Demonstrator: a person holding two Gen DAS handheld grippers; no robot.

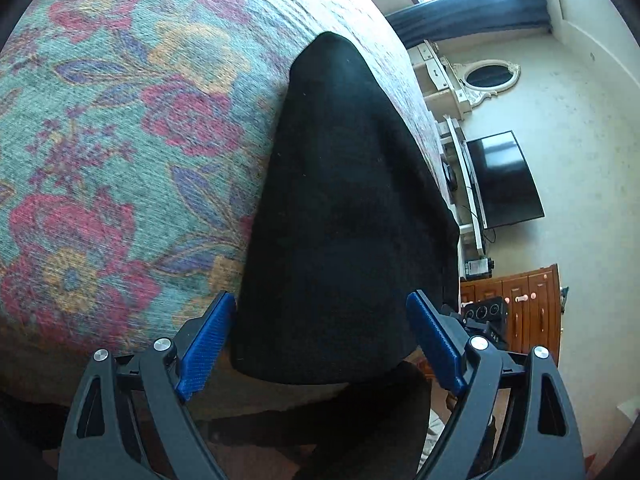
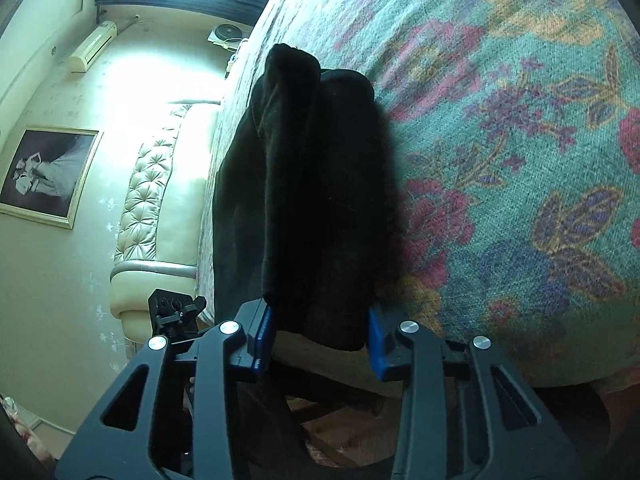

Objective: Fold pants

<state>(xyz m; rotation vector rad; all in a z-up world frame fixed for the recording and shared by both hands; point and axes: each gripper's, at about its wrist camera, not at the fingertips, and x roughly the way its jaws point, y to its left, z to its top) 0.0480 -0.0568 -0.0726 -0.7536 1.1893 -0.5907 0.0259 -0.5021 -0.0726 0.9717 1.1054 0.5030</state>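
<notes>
Both claws stood open: our left claw had its ribbed blue pads either side of the near end of the black pants, and our right claw straddled that same garment, neither pad visibly pinching cloth. We judged the folding well along, since the pants lay as a long, narrow, soft matte bundle with doubled layers on the coarse-woven floral bedspread, near its edge. Next, we reckoned, came closing on the near end and carrying it over the far end.
</notes>
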